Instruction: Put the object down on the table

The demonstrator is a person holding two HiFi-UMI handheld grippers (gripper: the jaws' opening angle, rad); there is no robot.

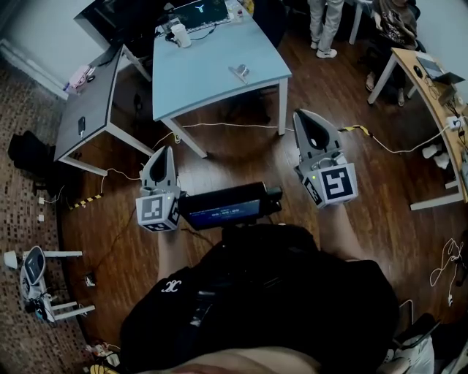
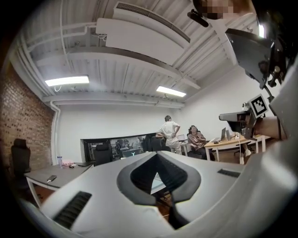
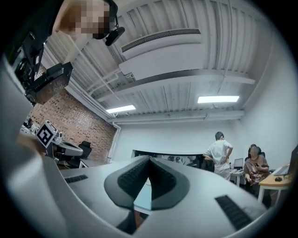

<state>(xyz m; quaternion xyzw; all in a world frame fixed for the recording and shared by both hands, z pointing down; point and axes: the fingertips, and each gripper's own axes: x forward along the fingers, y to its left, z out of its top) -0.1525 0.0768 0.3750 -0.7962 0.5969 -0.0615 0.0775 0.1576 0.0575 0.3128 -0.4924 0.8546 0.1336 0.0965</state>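
Both grippers are held up in front of the person, pointing toward a light blue table [image 1: 212, 77]. My left gripper [image 1: 167, 149] is shut with nothing between its jaws; in the left gripper view its tips [image 2: 156, 154] meet. My right gripper [image 1: 303, 114] is also shut and holds nothing, its ribbed pads [image 3: 160, 175] pressed together at the tip. A small grey object [image 1: 239, 71] lies on the blue table near its right edge, well ahead of both grippers. Neither gripper touches the table or anything on it.
The blue table also carries a white cup [image 1: 180, 35] and a laptop [image 1: 199, 12] at its far end. A grey desk [image 1: 91, 102] stands left, a wooden desk [image 1: 431, 95] right. Cables [image 1: 219, 126] run over the wooden floor. People [image 1: 325, 25] are at the back right.
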